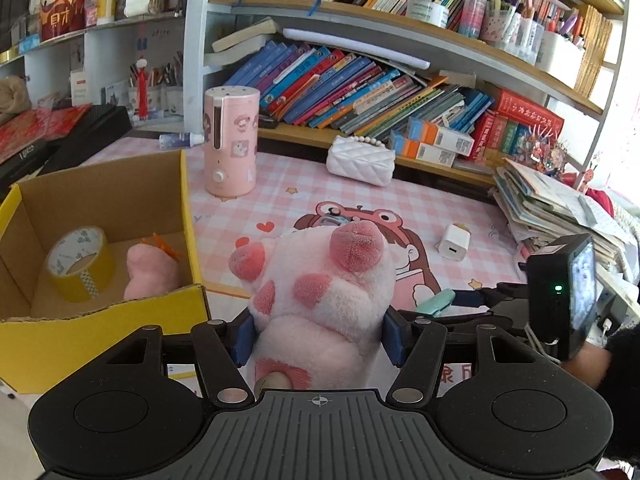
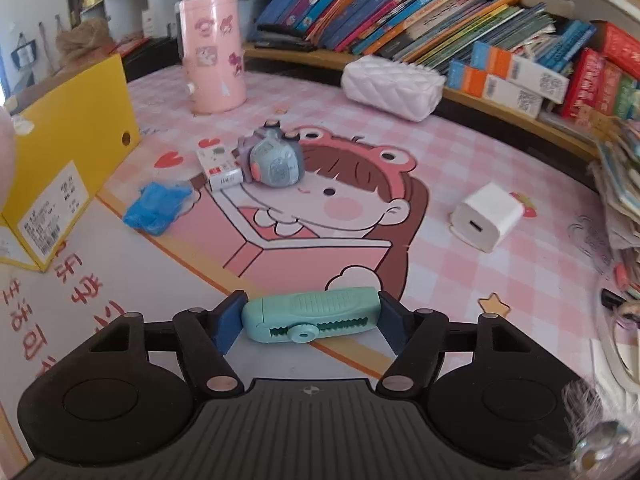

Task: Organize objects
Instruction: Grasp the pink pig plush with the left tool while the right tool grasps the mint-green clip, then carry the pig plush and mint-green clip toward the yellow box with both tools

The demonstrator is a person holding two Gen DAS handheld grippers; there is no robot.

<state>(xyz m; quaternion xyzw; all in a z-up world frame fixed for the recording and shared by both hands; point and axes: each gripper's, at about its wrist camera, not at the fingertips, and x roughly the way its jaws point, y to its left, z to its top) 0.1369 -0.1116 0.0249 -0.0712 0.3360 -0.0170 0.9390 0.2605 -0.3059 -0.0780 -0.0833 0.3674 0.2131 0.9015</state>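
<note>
My left gripper [image 1: 320,336] is shut on a pink plush toy [image 1: 320,280] with rosy paws, held just right of the open yellow cardboard box [image 1: 100,340]. Inside the box lie a roll of yellow tape [image 1: 80,264] and a small pink plush [image 1: 150,272]. My right gripper [image 2: 310,320] is shut on a mint green plastic clip [image 2: 312,314], gripped end to end low over the pink desk mat [image 2: 440,152]. In the left wrist view the right gripper [image 1: 460,300] shows at the right with the mint clip [image 1: 434,302].
On the mat lie a grey-blue toy camera [image 2: 274,156], a small white carton [image 2: 220,168], a crumpled blue glove [image 2: 158,206] and a white charger [image 2: 486,216]. A pink cylinder appliance [image 2: 212,52] and white quilted purse [image 2: 394,82] stand before the bookshelf. Stacked papers [image 1: 560,204] sit right.
</note>
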